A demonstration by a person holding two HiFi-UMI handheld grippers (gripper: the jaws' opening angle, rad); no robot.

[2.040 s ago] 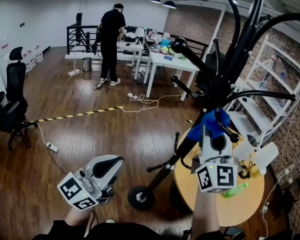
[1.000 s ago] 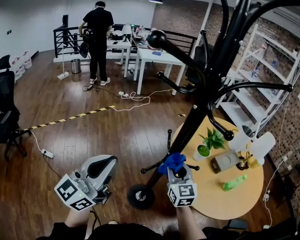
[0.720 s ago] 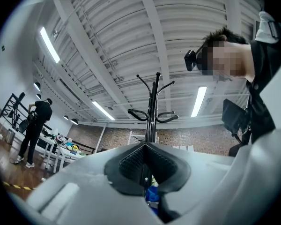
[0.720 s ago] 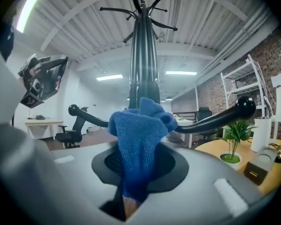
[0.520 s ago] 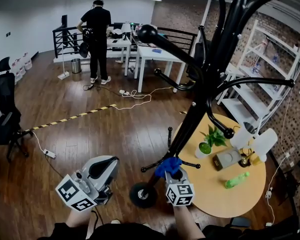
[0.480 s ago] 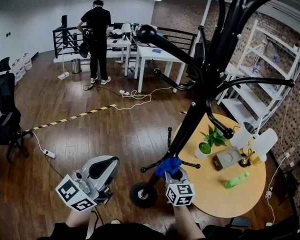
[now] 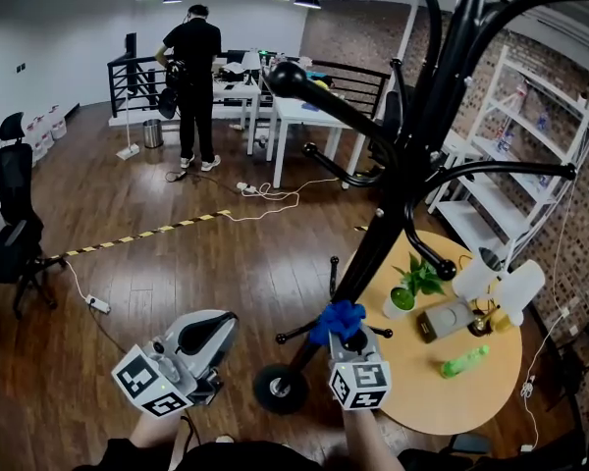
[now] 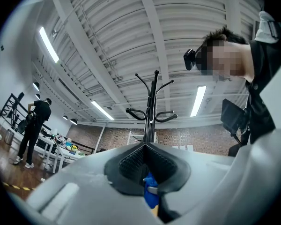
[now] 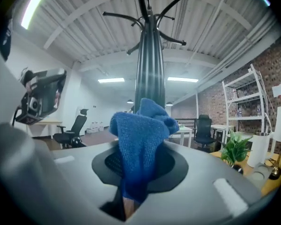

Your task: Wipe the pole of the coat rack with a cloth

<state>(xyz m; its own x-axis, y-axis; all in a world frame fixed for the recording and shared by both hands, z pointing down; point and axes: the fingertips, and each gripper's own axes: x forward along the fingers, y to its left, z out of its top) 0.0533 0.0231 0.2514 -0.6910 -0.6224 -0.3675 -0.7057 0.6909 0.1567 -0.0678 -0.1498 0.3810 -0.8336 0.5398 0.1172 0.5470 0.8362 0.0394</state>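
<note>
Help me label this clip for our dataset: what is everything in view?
coat rack: one, black, centre, base on the floor
cloth: one, blue, low on the rack
round table: one, light wood, lower right
potted plant: one, green, on round table
bottle: one, green, lying on round table
desks: several, white, far end
office chair: one, black, left edge
person: one, in black, at the desks
striped tape: one, yellow-black, on floor
shelving: one, white, right wall
left tool: one, grey, lower left, shut, empty
right tool: one, grey, shut on the cloth
</note>
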